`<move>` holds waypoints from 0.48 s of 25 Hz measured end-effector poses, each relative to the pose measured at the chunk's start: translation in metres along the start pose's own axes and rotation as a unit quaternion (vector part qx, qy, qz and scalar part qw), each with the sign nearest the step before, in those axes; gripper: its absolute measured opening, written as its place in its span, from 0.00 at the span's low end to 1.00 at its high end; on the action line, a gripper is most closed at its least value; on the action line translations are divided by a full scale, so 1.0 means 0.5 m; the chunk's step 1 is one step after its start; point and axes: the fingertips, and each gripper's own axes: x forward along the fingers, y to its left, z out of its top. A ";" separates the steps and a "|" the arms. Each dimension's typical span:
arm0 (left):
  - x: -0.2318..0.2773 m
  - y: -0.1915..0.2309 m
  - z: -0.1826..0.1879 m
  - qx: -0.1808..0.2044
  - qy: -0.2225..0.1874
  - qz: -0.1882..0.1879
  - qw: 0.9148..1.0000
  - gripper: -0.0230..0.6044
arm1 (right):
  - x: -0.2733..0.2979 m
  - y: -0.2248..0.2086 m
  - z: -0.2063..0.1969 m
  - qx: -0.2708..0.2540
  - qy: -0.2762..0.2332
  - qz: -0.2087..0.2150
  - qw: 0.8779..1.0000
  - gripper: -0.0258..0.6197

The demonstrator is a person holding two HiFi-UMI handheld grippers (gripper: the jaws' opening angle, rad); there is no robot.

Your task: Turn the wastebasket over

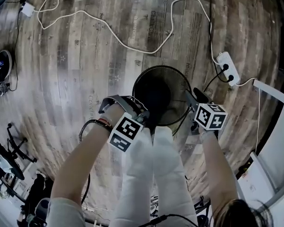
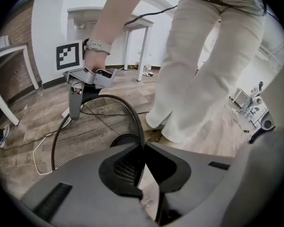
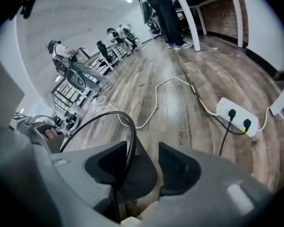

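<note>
Currently the left gripper [image 2: 143, 149] is clamping the mesh wastebasket [image 1: 162, 67] by its rim, while the right gripper [image 3: 143, 156] is straddling it unclenched; gripping and then tipping should follow.

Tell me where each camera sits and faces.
Head view: on the person's head, facing steeply down at the wastebasket; arms, legs, left gripper, right gripper show.
Left gripper view: on the left gripper, along jaws shut on the rim; legs and right gripper show.
Right gripper view: along open jaws astride the rim, towards a power strip; left hand shows.
All share the wastebasket.
</note>
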 end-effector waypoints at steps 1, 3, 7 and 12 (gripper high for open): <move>0.004 -0.010 -0.006 0.005 0.005 -0.004 1.000 0.09 | 0.009 0.010 -0.008 -0.007 0.010 0.008 1.000 0.36; 0.013 -0.030 -0.017 0.015 0.014 -0.012 1.000 0.09 | 0.026 0.031 -0.028 -0.033 0.034 0.016 0.999 0.34; 0.029 -0.063 -0.031 0.026 0.027 -0.018 0.999 0.09 | 0.053 0.059 -0.066 -0.069 0.075 0.009 0.995 0.17; 0.040 -0.077 -0.027 0.014 0.026 -0.008 1.000 0.10 | 0.053 0.060 -0.073 -0.049 0.077 -0.026 0.995 0.07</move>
